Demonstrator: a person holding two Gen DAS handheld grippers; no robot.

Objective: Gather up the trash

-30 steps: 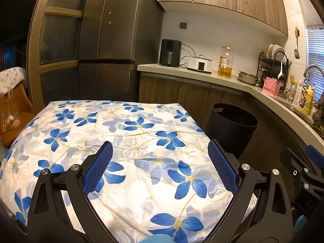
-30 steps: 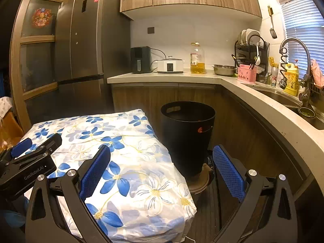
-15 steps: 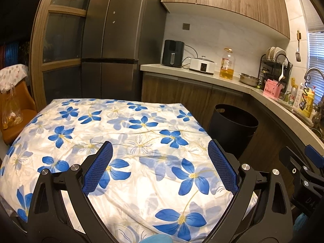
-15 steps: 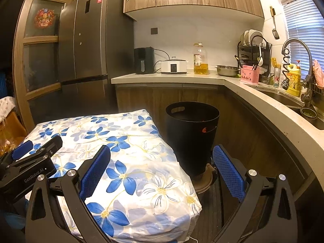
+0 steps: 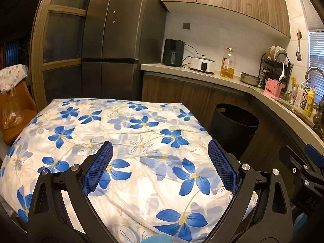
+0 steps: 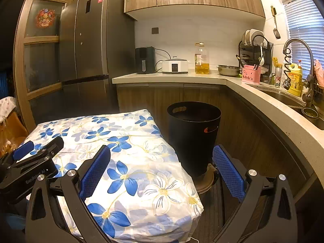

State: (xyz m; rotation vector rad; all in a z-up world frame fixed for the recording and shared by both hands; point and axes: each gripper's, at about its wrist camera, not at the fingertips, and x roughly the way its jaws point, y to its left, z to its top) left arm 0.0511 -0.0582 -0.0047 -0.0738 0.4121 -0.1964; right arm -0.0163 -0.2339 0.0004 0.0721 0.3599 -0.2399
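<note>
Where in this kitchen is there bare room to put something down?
The whole flowered tablecloth is bare, from the fridge side to the black bin. The counter by the sink is crowded with bottles and a pink caddy.

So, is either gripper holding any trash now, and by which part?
Nothing is held. The left gripper and the right gripper are both open, with only the floral cloth and the black bin beyond them.
</note>
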